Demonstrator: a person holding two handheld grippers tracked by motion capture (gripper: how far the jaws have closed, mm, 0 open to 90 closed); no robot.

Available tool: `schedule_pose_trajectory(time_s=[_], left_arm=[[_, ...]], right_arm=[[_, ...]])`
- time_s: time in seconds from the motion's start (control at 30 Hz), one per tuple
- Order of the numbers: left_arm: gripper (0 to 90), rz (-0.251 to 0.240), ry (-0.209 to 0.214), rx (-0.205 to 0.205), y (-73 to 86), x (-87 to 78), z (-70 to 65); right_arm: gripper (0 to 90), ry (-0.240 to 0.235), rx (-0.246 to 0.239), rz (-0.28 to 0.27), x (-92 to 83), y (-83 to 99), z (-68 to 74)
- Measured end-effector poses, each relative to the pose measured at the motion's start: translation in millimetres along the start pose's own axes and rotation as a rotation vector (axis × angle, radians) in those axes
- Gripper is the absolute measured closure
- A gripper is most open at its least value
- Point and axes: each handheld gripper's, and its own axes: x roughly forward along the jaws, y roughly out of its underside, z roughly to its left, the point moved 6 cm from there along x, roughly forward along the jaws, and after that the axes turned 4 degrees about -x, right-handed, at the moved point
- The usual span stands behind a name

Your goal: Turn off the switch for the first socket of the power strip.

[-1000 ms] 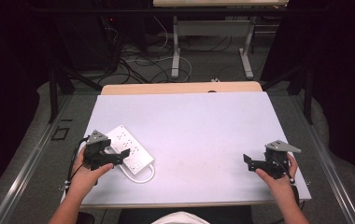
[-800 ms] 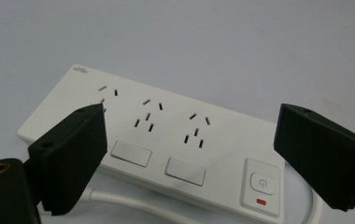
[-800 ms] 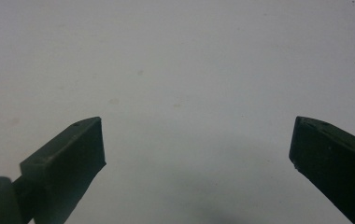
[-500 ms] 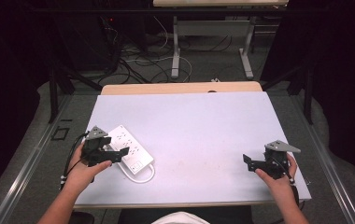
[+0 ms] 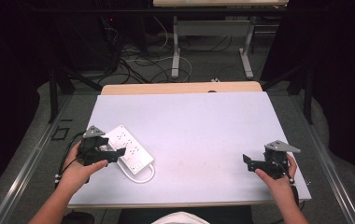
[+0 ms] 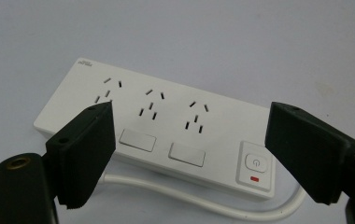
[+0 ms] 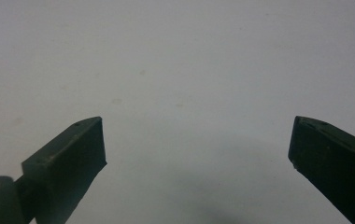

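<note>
A white power strip (image 5: 129,147) lies at the left of the white table (image 5: 199,126), its white cord (image 5: 143,176) looping at the near end. In the left gripper view the power strip (image 6: 166,130) shows three socket groups, two blank covers and a switch button (image 6: 256,162) with a red mark. My left gripper (image 5: 112,153) (image 6: 189,154) is open just above the strip, its jaws wide apart and holding nothing. Over bare table at the near right, my right gripper (image 5: 248,162) (image 7: 196,158) is open too, with nothing between its jaws.
A wooden strip (image 5: 180,87) runs along the table's far edge. Beyond it on the floor are cables (image 5: 138,60) and the metal legs of another table (image 5: 176,46). Dark curtains close off both sides.
My left gripper has shifted slightly towards the left over the power strip. The right gripper has stayed where it was.
</note>
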Motion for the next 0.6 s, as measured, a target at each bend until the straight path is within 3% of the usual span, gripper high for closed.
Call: schedule_pose_trajectory(time_s=[0.33, 0.6], left_arm=[[17.3, 0.033, 0.001, -0.025, 0.6, -3.5, 1.1], [21.5, 0.080, -0.015, 0.013, 0.2, -3.2, 3.3]], right_arm=[[3.3, 0.000, 0.005, 0.007, 0.0, 0.6, 0.7], [3.5, -0.005, 0.001, 0.008, 0.8, 1.2, 0.7]])
